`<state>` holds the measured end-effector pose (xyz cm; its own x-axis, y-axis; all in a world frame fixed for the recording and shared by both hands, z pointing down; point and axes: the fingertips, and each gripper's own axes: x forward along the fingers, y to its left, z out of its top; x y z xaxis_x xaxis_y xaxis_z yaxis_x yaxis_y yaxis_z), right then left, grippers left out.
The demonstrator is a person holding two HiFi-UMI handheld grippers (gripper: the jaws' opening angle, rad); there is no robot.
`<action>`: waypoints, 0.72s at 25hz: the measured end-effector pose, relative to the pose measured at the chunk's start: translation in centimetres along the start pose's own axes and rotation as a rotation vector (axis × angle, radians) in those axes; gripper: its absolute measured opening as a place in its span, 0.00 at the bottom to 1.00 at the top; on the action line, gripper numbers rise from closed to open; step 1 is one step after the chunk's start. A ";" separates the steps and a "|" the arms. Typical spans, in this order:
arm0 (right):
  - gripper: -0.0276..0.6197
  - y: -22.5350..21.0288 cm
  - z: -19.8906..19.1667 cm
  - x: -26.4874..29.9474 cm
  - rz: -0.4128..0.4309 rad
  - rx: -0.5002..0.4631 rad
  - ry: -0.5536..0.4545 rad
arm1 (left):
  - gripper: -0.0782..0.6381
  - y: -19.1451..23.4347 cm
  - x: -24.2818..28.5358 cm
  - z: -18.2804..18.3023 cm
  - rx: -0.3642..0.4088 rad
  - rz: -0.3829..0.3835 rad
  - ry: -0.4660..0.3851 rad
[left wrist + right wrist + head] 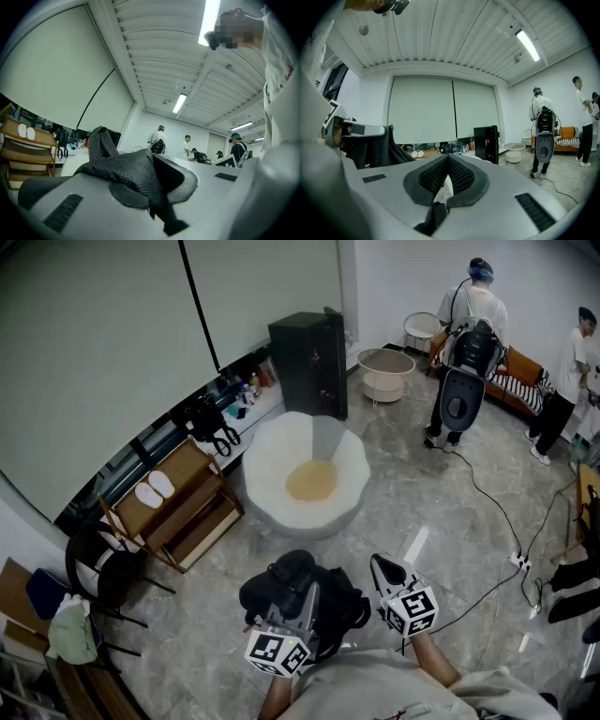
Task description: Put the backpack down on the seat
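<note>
A: How far along is the task judged to be?

B: Only the carrying is in hand. The black fabric backpack [345, 607] is held off the floor, close to the person's body. It is held by the left hand-held gripper [298, 601], whose jaws are clamped on a black woven strap [126, 171]. The right hand-held gripper [386, 576] is seen just beside the bag, its jaws pressed together with nothing between them.

A: What is left to be done?

B: The bag has to be taken across the grey stone-patterned floor [422, 512] to the round white upholstered seat [272, 460] with the tan cushion [311, 482]. There it has to be lowered and released. The seat is seen bare, well apart from the bag.

A: What cannot be made out?

B: Much of the backpack is covered by the grippers and the person's arms, so which strap is gripped cannot be told. Behind the seat, the tall black cabinet [309, 362] is shown only from above. The people [469, 324] at the far side are too small for detail.
</note>
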<state>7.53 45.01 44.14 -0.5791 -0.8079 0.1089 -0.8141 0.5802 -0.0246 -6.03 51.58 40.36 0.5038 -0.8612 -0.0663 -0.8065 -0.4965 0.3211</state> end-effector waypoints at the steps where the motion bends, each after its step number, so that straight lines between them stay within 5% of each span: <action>1: 0.08 0.3 0.0 0.1 -0.002 -0.001 0.001 | 0.18 0.1 -0.1 0.1 0.003 -0.005 0.003; 18: 0.09 4.2 -2.8 0.4 -0.052 0.050 0.027 | 0.18 3.3 -1.8 1.4 0.047 -0.058 0.014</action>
<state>3.98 47.43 46.87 -0.5356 -0.8332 0.1379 -0.8443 0.5314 -0.0682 -10.00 51.32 40.22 0.5539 -0.8296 -0.0702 -0.7895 -0.5501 0.2721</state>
